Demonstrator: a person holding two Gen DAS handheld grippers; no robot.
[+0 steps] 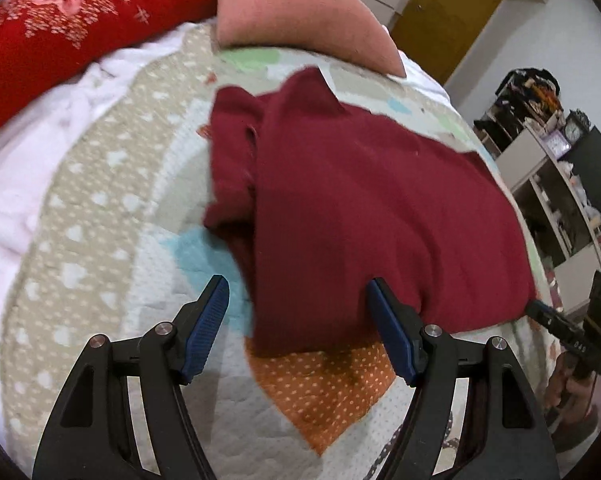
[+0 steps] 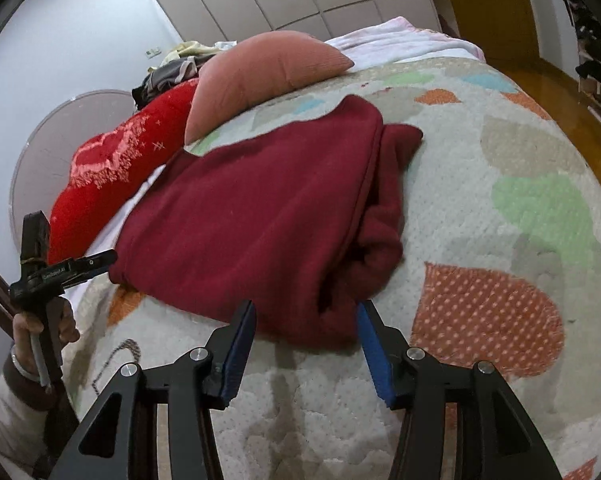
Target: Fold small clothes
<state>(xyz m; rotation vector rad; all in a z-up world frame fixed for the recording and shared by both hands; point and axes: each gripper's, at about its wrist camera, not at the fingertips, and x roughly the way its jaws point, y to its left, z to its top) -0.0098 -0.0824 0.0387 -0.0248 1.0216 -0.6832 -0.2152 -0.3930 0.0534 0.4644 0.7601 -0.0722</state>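
Observation:
A dark red knit garment (image 1: pixel 364 216) lies partly folded on the patterned quilt (image 1: pixel 100 208), a sleeve bunched along one side. It also shows in the right wrist view (image 2: pixel 260 216). My left gripper (image 1: pixel 298 300) is open and empty, its jaws straddling the garment's near corner just above the quilt. My right gripper (image 2: pixel 306 322) is open and empty at the garment's near edge by the bunched sleeve. Each gripper shows in the other's view, the right one (image 1: pixel 560 324) and the left one (image 2: pixel 60 268), near the garment's corners.
A pink cushion (image 2: pixel 268 72) and a bright red embroidered pillow (image 2: pixel 112 172) lie behind the garment. A pale pink blanket (image 1: pixel 28 168) lies under the quilt. Shelves with clutter (image 1: pixel 548 168) and a wooden door (image 1: pixel 452 12) stand beyond the bed.

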